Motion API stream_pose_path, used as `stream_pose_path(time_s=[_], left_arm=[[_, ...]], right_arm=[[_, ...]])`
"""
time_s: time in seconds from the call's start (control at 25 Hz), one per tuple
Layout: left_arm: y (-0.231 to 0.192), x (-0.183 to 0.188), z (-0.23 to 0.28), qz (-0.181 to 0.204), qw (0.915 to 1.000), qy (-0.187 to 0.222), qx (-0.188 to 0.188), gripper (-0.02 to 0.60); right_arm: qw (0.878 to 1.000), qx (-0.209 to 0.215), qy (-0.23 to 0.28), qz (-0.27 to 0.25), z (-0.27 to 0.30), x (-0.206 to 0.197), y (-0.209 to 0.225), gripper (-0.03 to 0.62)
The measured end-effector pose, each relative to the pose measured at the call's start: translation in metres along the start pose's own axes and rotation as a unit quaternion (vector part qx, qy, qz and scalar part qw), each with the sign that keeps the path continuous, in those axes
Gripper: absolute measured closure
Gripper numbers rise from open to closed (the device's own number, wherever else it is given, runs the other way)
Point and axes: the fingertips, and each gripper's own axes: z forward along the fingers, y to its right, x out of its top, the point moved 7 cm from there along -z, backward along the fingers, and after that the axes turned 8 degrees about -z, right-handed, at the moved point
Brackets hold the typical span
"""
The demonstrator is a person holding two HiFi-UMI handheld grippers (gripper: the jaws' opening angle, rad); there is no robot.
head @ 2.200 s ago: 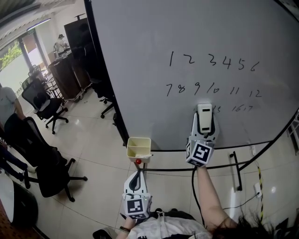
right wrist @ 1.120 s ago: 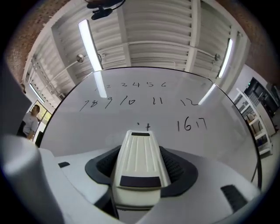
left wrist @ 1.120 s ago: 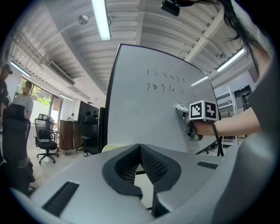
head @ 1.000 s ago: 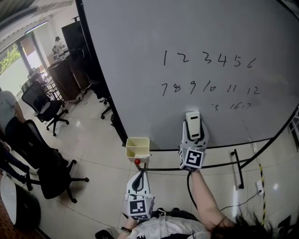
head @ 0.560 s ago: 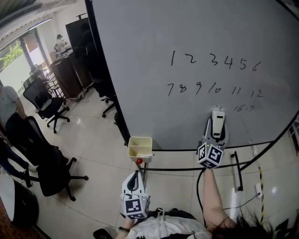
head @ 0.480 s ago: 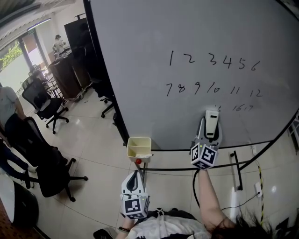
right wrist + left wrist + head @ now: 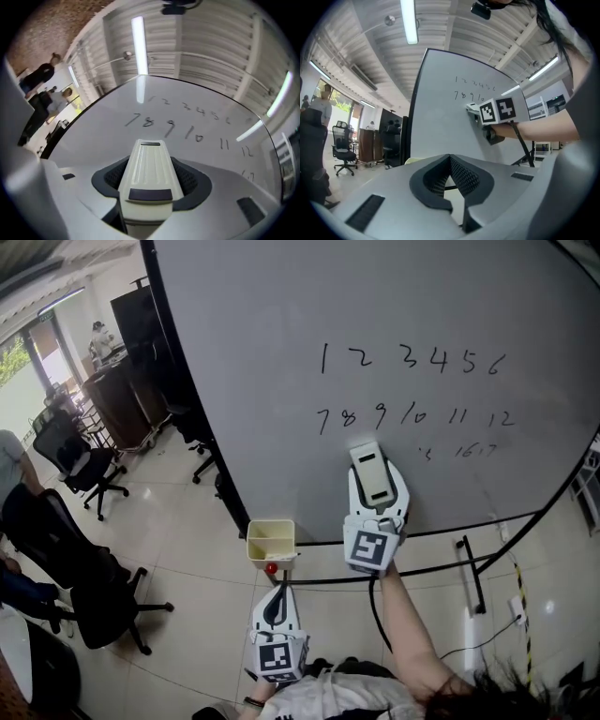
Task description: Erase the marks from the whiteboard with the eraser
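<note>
The whiteboard [image 7: 394,296] carries two rows of black numbers, 1 to 6 [image 7: 408,359] and 7 to 12 [image 7: 412,416]. Below them are a smudged scrap and "16 17" [image 7: 473,451]. My right gripper [image 7: 377,488] is shut on the cream eraser [image 7: 368,470], which is pressed to the board just under the 9. In the right gripper view the eraser [image 7: 149,171] fills the jaws, with the numbers beyond it. My left gripper [image 7: 274,601] hangs low by the board's foot. Its jaws meet in the left gripper view [image 7: 450,161], with nothing between them.
A pale yellow bin [image 7: 270,540] hangs at the board's lower edge, with a red knob [image 7: 271,569] under it. The black stand bars [image 7: 469,568] run along the floor to the right. Office chairs [image 7: 70,460] and a dark cabinet [image 7: 131,324] stand to the left.
My right gripper swept the eraser to the right under the third row, then back left and upward to below the 9. My left gripper has stayed where it was.
</note>
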Motion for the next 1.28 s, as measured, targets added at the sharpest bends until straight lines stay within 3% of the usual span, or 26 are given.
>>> stream_pose_path(time_s=[0.12,0.24,0.32,0.4,0.56,0.64,0.8,0.88,1.0,1.12,1.28], left_arm=[[-0.01,-0.005,-0.005,-0.007,0.9998,-0.008,0.015,0.577],[-0.016,-0.001,-0.009,-0.023,0.9992,-0.004,0.033,0.577],[-0.02,0.003,-0.01,-0.03,0.9987,0.002,0.042,0.577],[-0.027,0.002,-0.012,-0.02,0.9989,0.003,0.043,0.577],[-0.033,0.001,-0.018,-0.032,0.9983,-0.001,0.05,0.577],[-0.038,-0.007,-0.019,-0.018,0.9987,-0.011,0.046,0.577],[-0.031,-0.003,-0.018,-0.036,0.9983,-0.007,0.045,0.577],[-0.029,-0.001,-0.016,-0.036,0.9984,-0.002,0.044,0.577],[-0.024,-0.003,-0.012,-0.027,0.9988,-0.004,0.041,0.577],[-0.009,-0.005,-0.006,-0.015,0.9993,-0.008,0.033,0.577],[0.024,-0.007,0.004,-0.002,0.9995,-0.011,0.03,0.577]], right_arm=[[1.0,-0.009,-0.002,0.007,0.003,0.008,-0.007,0.319],[0.996,0.066,0.007,-0.052,0.007,0.022,-0.072,0.319],[0.993,0.09,0.02,-0.08,0.01,0.027,-0.093,0.319],[0.995,0.071,0.026,-0.064,0.01,0.023,-0.073,0.319],[0.999,-0.02,0.011,0.044,0.006,0.015,0.007,0.318],[0.998,-0.023,0.012,0.049,0.008,0.021,0.004,0.319],[0.996,0.081,0.014,-0.04,0.016,0.041,-0.081,0.319],[0.993,0.106,0.031,-0.046,0.019,0.04,-0.099,0.318],[0.996,0.058,0.05,-0.035,0.01,0.019,-0.044,0.318],[1.0,-0.024,-0.001,0.017,-0.014,-0.041,0.066,0.318],[0.987,-0.116,-0.049,0.099,-0.044,-0.126,0.224,0.318]])
